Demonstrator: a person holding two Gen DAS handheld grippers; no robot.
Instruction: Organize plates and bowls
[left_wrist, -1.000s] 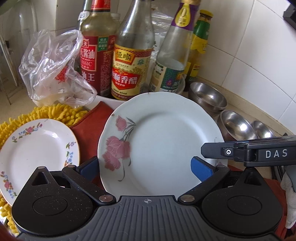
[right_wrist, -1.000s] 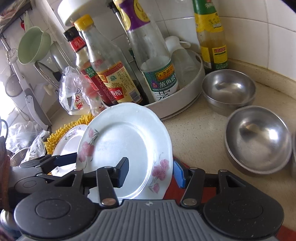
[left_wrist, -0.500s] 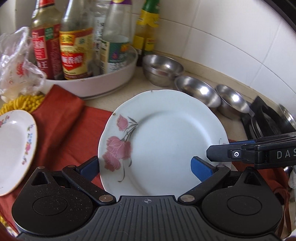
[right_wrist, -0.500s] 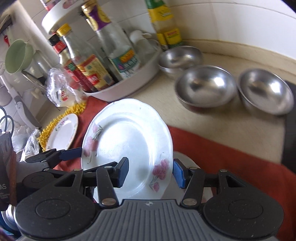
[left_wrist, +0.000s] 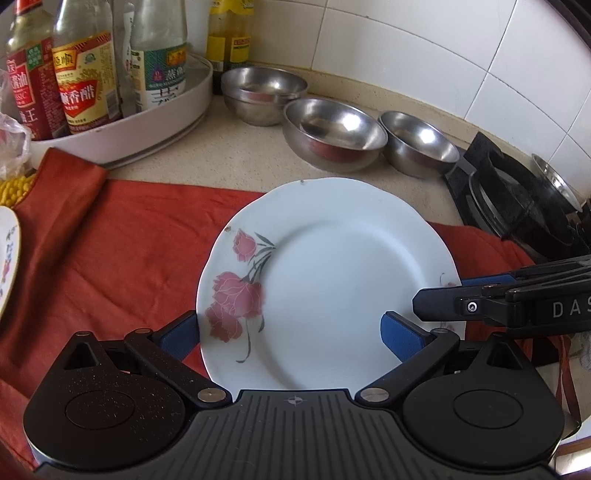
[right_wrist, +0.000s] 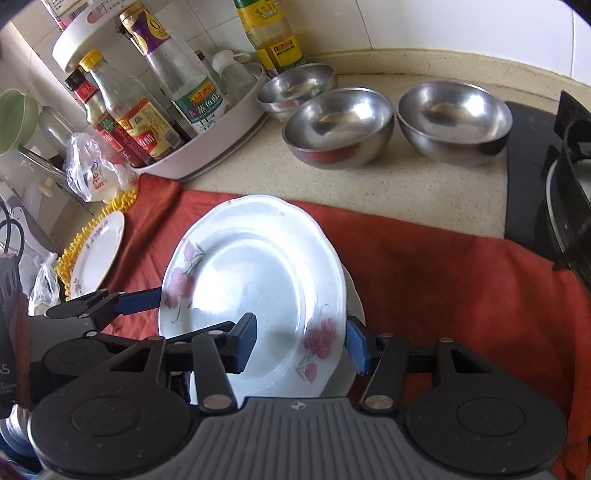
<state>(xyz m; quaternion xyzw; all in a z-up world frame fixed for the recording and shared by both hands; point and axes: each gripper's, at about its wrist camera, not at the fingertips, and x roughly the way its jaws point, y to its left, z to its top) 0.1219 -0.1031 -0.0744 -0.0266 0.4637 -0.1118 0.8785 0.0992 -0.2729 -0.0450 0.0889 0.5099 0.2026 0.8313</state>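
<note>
Rose plate carried rightward off the stack

We have swung the rose plate (left_wrist: 332, 280) away from the bottles (left_wrist: 85, 70) and the small floral plate (right_wrist: 98, 254), which now sits at the far left edge. It has come over the red cloth (left_wrist: 122, 240), with the three steel bowls (left_wrist: 334, 134) now ahead and the stove (left_wrist: 517, 199) entering at right.

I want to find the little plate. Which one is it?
Start at the red cloth. At its left edge lies a yellow mat, and the small plate sits on it. It has tiny flowers round its rim, while the big plate in the grippers has large pink roses.
</note>
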